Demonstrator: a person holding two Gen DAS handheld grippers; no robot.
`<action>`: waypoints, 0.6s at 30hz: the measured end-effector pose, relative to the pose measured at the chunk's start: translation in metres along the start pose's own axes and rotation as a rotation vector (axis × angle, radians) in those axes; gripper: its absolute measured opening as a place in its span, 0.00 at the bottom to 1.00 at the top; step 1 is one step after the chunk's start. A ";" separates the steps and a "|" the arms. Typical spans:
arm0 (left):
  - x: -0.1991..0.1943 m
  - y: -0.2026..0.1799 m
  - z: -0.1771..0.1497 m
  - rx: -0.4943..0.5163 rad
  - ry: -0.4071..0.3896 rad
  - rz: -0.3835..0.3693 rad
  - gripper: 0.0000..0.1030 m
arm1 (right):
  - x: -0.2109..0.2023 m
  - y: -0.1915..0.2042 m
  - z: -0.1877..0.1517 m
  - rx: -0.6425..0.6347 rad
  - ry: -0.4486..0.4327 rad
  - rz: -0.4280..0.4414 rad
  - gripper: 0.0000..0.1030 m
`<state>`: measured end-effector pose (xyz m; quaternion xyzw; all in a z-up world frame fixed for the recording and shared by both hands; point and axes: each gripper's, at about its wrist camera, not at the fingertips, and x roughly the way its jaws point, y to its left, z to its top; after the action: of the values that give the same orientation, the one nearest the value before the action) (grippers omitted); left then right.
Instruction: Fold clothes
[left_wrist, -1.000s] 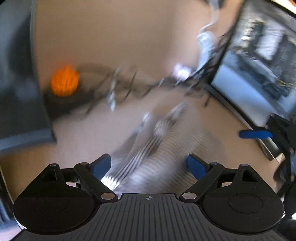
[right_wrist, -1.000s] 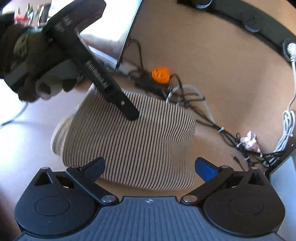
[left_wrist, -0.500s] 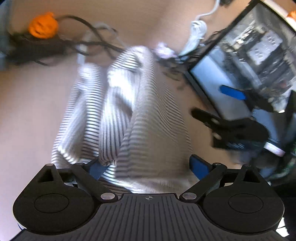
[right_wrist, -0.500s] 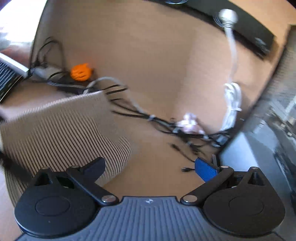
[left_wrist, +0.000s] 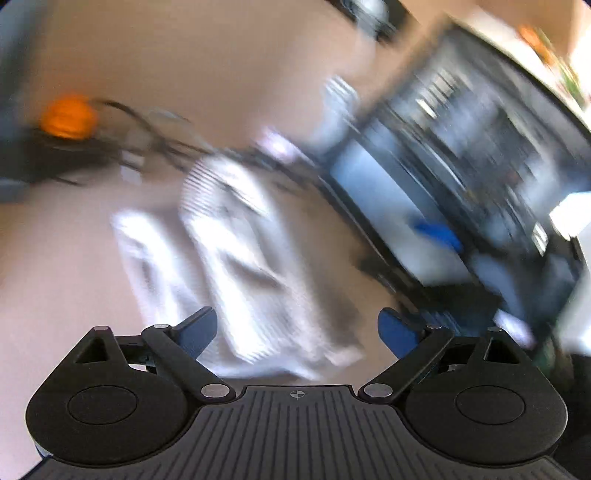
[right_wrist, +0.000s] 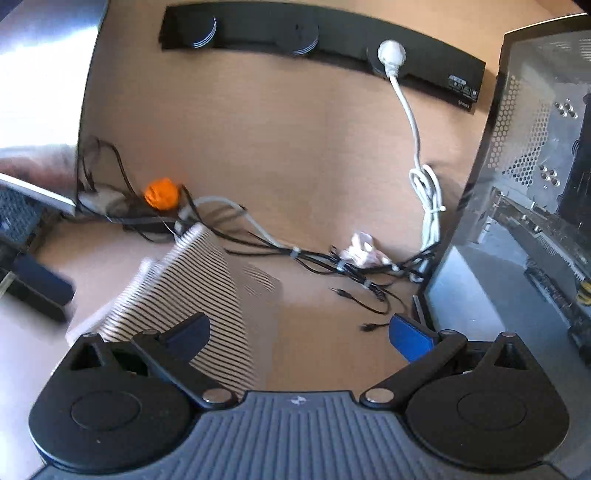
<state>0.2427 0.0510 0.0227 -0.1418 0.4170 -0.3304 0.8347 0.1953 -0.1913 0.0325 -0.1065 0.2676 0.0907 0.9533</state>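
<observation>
One striped garment (right_wrist: 207, 291), two empty claws (left_wrist: 299, 328) (right_wrist: 299, 334)

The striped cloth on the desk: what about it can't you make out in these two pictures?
- Left wrist view: motion blur smears the striped cloth; its folds and edges are unclear.
- Right wrist view: the right gripper body covers the cloth's near end.
- Right wrist view: the cloth's left edge is blurred.
- Neither view shows what garment it is.
- Left gripper: open, nothing between its fingers.
</observation>
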 end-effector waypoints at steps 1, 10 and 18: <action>-0.004 0.005 0.004 -0.023 -0.022 0.036 0.94 | -0.002 0.005 0.000 0.014 -0.005 0.020 1.00; -0.004 0.020 0.026 -0.065 -0.074 0.345 0.95 | 0.042 0.080 -0.026 -0.184 0.128 0.101 1.00; 0.004 0.035 0.009 -0.047 -0.004 0.379 0.95 | 0.021 0.036 -0.056 -0.246 0.195 0.016 1.00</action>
<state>0.2671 0.0739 0.0076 -0.0808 0.4423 -0.1574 0.8792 0.1777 -0.1686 -0.0307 -0.2287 0.3467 0.1195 0.9018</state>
